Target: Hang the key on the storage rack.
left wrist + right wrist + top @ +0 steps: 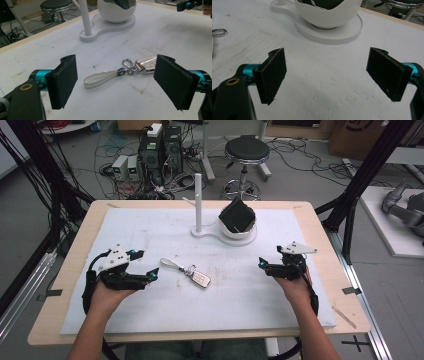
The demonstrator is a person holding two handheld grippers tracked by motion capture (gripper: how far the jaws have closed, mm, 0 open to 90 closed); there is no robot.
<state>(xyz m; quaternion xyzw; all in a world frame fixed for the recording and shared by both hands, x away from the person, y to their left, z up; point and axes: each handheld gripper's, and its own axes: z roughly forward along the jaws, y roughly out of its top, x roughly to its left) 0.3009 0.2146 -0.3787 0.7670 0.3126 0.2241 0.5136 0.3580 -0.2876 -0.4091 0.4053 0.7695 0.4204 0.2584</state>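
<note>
Left gripper [146, 266] and right gripper [263, 265], one in each hand at the near side of the white mat [150, 315], both with jaws spread wide and empty. Between them, nearer the left gripper: silver key fob [199, 278] with grey strap [171, 264], flat on the mat; beyond: white stand [210, 234] with upright post [198, 202] and a white bowl [239, 231] holding a dark object [237, 215]

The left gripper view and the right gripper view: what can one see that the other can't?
Left gripper view alone: the silver car key fob with its white loop strap, the white upright post, and the other gripper far off. Right gripper view alone: the round white base seen close under the bowl. Both: the white egg-shaped bowl, the white table mat, and open black fingers.
</note>
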